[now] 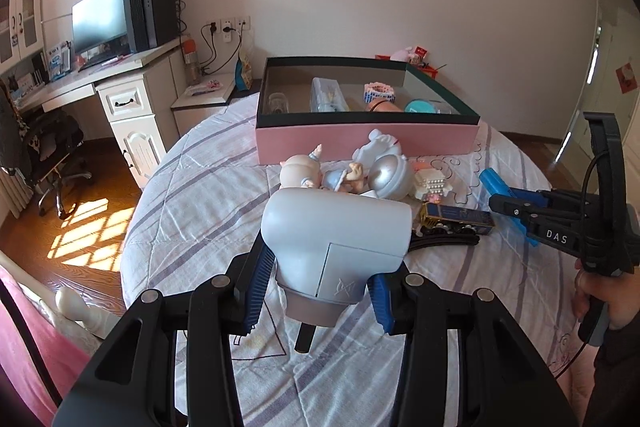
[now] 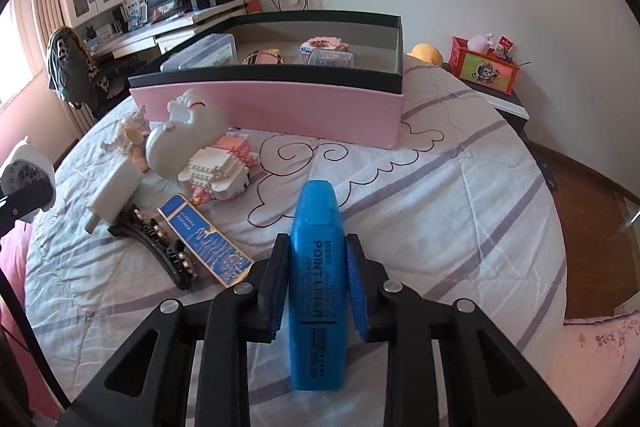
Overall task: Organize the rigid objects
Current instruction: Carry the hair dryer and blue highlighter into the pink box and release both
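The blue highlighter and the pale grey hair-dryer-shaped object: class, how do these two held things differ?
The blue highlighter is slim, flat and bright blue with printed lettering; the grey object is bulky, pale and L-shaped. The highlighter sits in the right tongs, pointing away along the fingers; the grey object sits in the left tongs, its wide end upward. Both are gripped between blue pads above the bed.

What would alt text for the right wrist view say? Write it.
The right claw grips a blue highlighter above a striped quilt. Toys lie to the left, before an open pink box.
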A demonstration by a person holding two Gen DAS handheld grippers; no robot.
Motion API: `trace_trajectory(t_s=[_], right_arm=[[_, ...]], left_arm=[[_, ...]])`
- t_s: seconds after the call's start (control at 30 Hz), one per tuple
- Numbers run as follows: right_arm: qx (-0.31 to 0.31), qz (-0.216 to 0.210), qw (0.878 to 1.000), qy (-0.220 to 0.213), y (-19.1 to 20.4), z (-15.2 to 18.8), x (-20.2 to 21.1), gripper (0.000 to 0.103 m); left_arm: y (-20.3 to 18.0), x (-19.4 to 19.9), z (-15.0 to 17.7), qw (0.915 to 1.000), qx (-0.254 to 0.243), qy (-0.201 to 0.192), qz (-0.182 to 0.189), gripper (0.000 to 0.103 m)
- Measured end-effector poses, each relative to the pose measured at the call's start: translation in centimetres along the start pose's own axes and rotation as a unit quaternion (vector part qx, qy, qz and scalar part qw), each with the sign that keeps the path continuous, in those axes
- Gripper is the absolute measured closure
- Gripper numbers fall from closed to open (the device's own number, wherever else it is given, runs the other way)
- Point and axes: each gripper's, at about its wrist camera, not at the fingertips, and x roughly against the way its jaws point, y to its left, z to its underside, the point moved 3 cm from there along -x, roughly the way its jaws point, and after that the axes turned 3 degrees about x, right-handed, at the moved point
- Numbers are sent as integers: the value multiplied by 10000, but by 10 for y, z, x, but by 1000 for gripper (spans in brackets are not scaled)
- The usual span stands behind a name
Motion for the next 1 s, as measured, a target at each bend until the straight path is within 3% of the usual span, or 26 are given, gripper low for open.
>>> trace_trajectory(t_s=[0.13, 0.27, 0.5, 0.67, 1.0], right_arm=[[-405, -205, 9961, -760, 11, -3, 46, 76], [-379, -387, 9874, -1486, 42, -16, 97, 76], [-65, 13, 9677, -2521, 92, -35, 168, 76], [115, 28, 9650, -2620, 110, -38, 188, 76], [228, 17, 9642, -2642, 115, -43, 194, 76]], left_arm=[[-15, 29, -11, 9990, -77, -446, -63, 59], [-30, 64, -24, 9949, -130, -988, -149, 59], [-45, 125, -39, 9827, -132, -1817, -333, 59], [-48, 151, -40, 9753, -158, -2132, -558, 59], [-47, 156, -40, 9753, -136, -2121, -603, 59]])
